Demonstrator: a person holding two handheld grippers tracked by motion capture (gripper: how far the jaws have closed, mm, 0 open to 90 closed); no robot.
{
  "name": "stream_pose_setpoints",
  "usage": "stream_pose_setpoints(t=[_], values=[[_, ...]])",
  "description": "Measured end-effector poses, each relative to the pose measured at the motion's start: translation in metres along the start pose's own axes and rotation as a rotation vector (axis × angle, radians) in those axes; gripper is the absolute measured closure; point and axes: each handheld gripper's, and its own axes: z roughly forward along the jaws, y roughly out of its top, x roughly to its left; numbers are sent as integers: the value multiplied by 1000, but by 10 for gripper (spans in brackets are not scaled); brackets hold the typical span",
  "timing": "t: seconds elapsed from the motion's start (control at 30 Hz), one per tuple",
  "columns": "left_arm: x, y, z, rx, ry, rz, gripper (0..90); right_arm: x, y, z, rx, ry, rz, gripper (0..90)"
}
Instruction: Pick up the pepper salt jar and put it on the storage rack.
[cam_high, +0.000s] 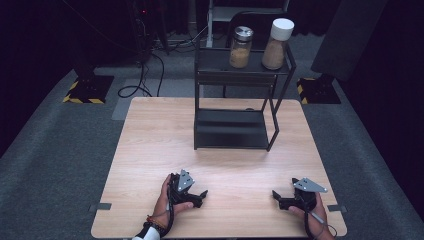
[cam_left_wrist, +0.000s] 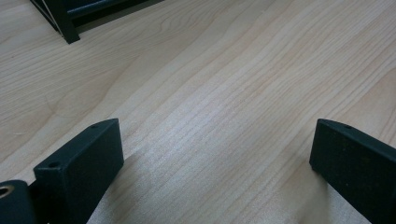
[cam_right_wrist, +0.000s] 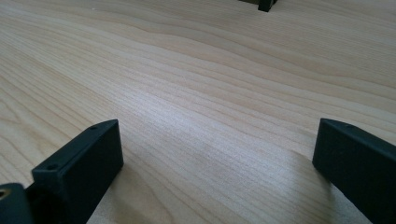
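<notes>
A black two-tier metal shelf (cam_high: 235, 130) stands at the far middle of the wooden table (cam_high: 150, 150). On its top tier sit a glass jar with a metal lid (cam_high: 241, 47) and a taller jar with a white lid (cam_high: 277, 44), both holding light brown contents. My left gripper (cam_high: 202, 195) rests near the front edge, left of centre, open, jaws wide over bare wood (cam_left_wrist: 215, 135). My right gripper (cam_high: 276, 196) lies at the front right, open too, nothing between its jaws (cam_right_wrist: 215, 140).
A shelf foot (cam_left_wrist: 65, 28) shows at the top left of the left gripper view, another foot (cam_right_wrist: 265, 5) at the top of the right gripper view. Cables (cam_high: 140, 85) and stand bases with yellow-black tape (cam_high: 85, 92) lie on the grey floor behind the table.
</notes>
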Motion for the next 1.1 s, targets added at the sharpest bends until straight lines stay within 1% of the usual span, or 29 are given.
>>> stream_pose_setpoints(t=[0.3, 1.1], values=[[0, 0, 0, 1, 0, 0, 26, 2, 0, 0, 2, -14, 7, 8], [0, 0, 0, 1, 0, 1, 26, 2, 0, -1, 2, -16, 7, 7]])
